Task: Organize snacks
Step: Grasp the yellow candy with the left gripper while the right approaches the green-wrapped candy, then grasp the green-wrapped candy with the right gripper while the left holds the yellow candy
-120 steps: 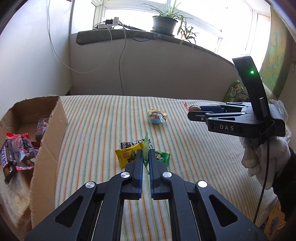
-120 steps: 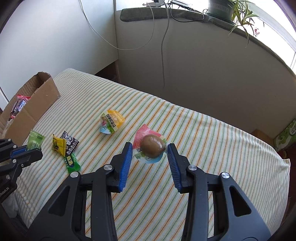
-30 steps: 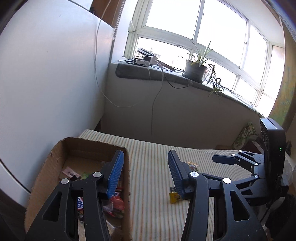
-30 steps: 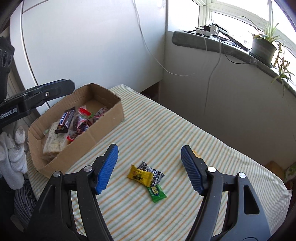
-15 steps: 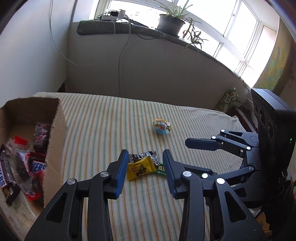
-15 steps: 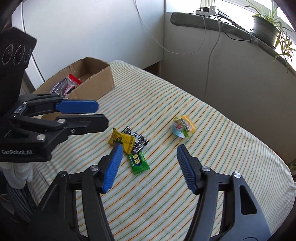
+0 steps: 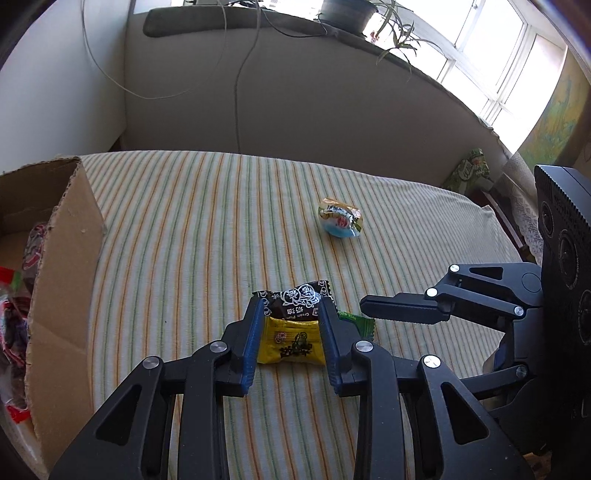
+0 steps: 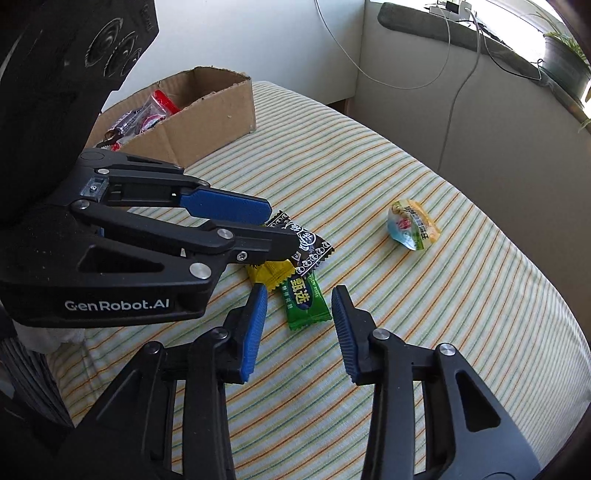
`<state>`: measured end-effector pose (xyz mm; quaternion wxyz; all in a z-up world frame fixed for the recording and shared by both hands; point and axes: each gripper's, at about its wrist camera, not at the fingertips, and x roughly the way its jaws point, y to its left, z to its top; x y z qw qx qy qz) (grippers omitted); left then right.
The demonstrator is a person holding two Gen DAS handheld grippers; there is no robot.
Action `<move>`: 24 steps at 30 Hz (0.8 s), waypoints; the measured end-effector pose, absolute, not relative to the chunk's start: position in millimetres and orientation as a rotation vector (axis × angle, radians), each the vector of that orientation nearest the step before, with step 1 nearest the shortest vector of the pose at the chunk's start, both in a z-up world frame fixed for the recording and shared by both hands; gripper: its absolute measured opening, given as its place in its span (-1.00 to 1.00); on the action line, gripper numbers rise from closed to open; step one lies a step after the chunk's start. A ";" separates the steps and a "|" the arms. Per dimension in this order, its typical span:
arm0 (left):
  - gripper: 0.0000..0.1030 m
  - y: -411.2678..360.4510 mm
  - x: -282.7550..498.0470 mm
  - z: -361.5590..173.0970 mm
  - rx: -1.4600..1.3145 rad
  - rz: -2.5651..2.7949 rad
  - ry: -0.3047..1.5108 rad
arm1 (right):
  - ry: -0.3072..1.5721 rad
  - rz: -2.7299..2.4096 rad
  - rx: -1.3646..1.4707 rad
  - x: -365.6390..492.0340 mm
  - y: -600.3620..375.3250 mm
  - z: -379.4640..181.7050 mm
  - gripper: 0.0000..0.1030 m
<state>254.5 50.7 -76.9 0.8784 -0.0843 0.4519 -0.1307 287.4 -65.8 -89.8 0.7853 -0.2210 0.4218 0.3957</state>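
Note:
My left gripper (image 7: 291,334) is open, its jaws on either side of a yellow candy packet (image 7: 291,342) on the striped cloth, partly over a black packet (image 7: 295,301). My right gripper (image 8: 298,312) is open around a green packet (image 8: 304,300), which shows only as a corner in the left wrist view (image 7: 364,325). The yellow packet (image 8: 271,275) and black packet (image 8: 306,243) lie under the left gripper (image 8: 258,225) in the right wrist view. A jelly cup (image 7: 340,218) (image 8: 413,229) lies apart, further back.
A cardboard box (image 7: 62,258) (image 8: 207,110) with several wrapped snacks stands at the left edge of the striped table (image 7: 192,221). A grey wall with a cable and a windowsill with a potted plant (image 7: 345,11) lie behind.
Both grippers came down closer to the packets. The left jaws now straddle the yellow packet, the right jaws the green one. Earlier the left gripper dropped its green candy over the box.

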 end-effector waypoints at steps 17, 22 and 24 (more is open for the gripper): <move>-0.13 49.0 227.6 -73.9 -0.104 -0.234 0.930 | 0.928 0.812 -0.518 295.7 -69.1 -94.7 -0.41; 0.24 33.1 232.0 -77.0 -0.019 -0.209 0.930 | 0.941 0.790 -0.501 303.2 -80.3 -94.1 -0.41; 0.24 30.0 238.0 -81.6 -0.010 -0.206 0.947 | 0.946 0.778 -0.492 308.3 -87.3 -93.2 -0.41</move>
